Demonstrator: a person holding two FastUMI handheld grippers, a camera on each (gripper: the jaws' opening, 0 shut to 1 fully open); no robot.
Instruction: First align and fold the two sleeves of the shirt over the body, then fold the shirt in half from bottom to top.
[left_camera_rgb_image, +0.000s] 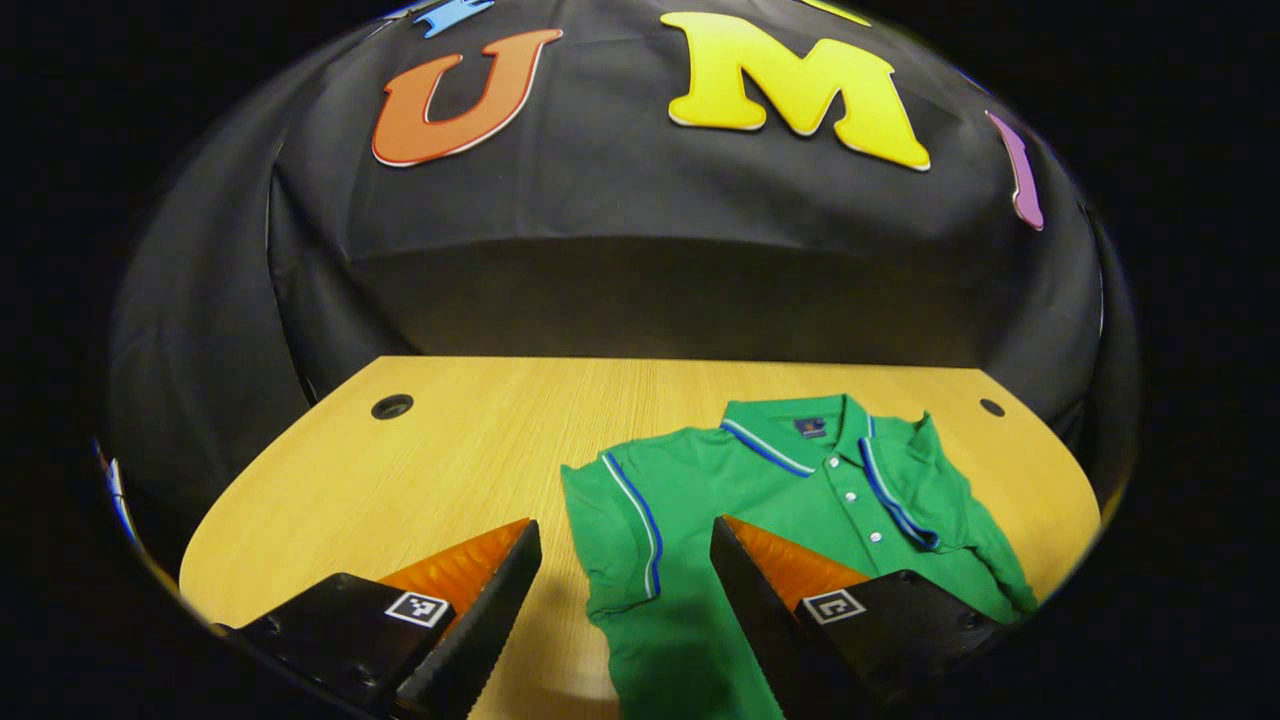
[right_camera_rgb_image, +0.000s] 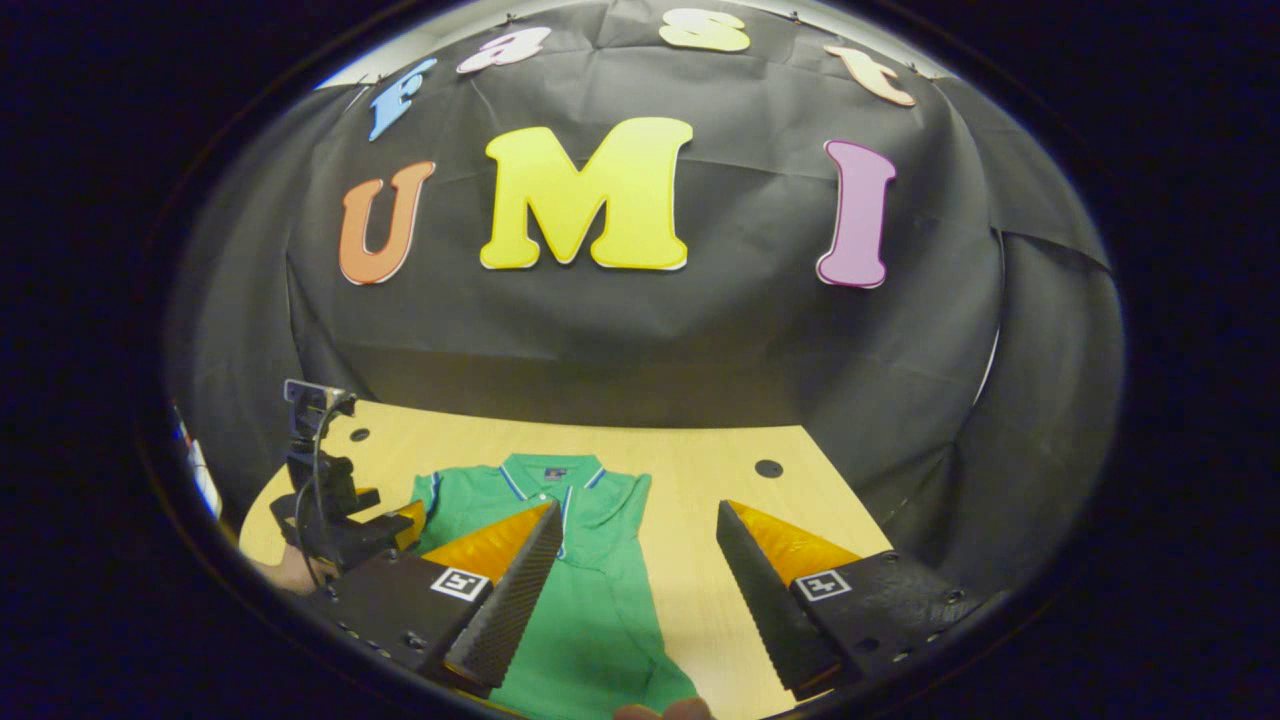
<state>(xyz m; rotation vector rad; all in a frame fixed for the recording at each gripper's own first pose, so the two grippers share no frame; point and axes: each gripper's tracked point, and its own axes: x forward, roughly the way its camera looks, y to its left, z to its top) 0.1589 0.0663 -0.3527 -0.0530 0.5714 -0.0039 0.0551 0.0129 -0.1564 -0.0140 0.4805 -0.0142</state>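
Jaws wide on both grippers, nothing between them. Left gripper (left_camera_rgb_image: 625, 590) hangs low over the shirt's (left_camera_rgb_image: 800, 510) near sleeve; right gripper (right_camera_rgb_image: 640, 580) hangs above the shirt's other edge, with bare worktop (right_camera_rgb_image: 700, 470) between its fingers. The left gripper also shows farther off at the left of the right gripper view, beside the shirt. Shirt: green polo, lying front up on the worktop with collar (left_camera_rgb_image: 800, 430) toward the booth wall and buttons showing. Sleeve state, as judged: in the left gripper view the left sleeve (left_camera_rgb_image: 615, 530) appears to lie in over the body, its striped cuff running down the chest side; the right sleeve (left_camera_rgb_image: 960, 520) looks tucked in along the far edge too, though rumpled, and I cannot tell how neatly it sits. In the right gripper view the shirt reads as a fairly narrow column, which fits both sleeves being in. Hem hidden behind the fingers at the bottom of both views, so I cannot tell whether it lies flat. Judgement: sleeve folds likely done or nearly so; the bottom-to-top half fold is not yet done, since collar and full placket are uncovered. Left to do: take the hem corners and carry them up to the collar.
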